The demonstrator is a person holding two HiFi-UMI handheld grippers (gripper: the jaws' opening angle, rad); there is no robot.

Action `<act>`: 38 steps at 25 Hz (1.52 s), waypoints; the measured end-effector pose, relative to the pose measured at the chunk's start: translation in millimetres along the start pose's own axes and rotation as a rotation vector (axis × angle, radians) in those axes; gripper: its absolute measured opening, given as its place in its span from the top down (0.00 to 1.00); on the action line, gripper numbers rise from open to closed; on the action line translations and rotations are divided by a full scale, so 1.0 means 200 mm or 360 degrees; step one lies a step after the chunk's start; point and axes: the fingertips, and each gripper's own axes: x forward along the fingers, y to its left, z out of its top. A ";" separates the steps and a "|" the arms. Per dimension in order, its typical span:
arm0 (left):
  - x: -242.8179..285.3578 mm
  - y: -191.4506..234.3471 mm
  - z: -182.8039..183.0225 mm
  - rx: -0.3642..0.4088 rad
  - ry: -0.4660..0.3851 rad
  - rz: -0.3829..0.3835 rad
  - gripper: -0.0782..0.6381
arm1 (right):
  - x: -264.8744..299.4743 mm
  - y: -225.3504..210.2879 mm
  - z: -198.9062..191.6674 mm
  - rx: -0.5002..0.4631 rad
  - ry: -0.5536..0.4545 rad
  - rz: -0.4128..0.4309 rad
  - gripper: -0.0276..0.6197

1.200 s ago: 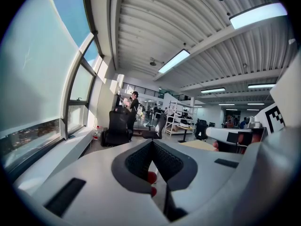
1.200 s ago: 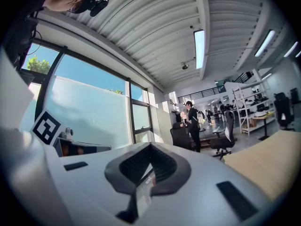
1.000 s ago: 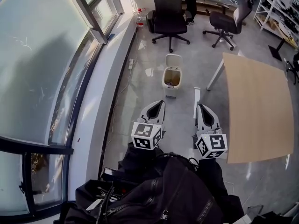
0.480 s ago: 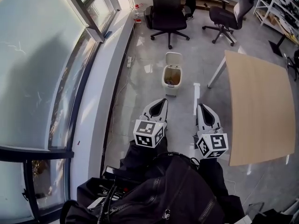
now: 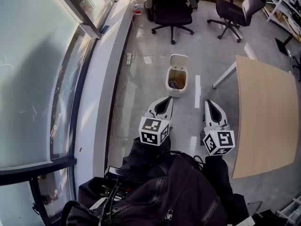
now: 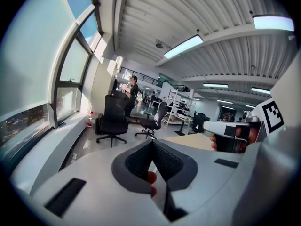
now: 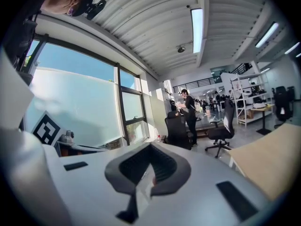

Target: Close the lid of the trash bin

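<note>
Grip: my left gripper [image 5: 164, 101] and right gripper [image 5: 209, 106] both closed, empty | Target: trash bin [image 5: 178, 82] upper centre of the head view, well ahead, lid [image 5: 179, 60] upright at its far edge | Risk: a closed tip pushing the lid off-centre may slip, or tip the bin.

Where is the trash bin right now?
In the head view, the trash bin stands open on the floor, just beyond the left gripper, left of the table.

The left gripper [image 5: 165, 101] and right gripper [image 5: 210, 103] have been carried forward toward the trash bin [image 5: 176, 92], which is shifted slightly right. The office chairs [image 5: 171, 6] are now cut by the top edge, and the table [image 5: 265, 117] is shifted right.
</note>
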 end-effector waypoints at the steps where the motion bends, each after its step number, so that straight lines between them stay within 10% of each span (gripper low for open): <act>1: 0.05 0.06 0.00 -0.0005 0.0019 0.0000 0.90 | 0.07 0.00 -0.01 0.0003 0.0015 -0.0003 0.95; 17: 0.67 0.56 -0.09 -0.0127 0.0264 -0.0051 0.90 | 0.67 -0.15 -0.15 0.0026 0.0295 -0.0098 0.95; 38: 1.23 0.74 -0.42 -0.0012 0.0500 0.0085 0.90 | 1.10 -0.46 -0.66 0.0137 0.0624 0.0141 0.95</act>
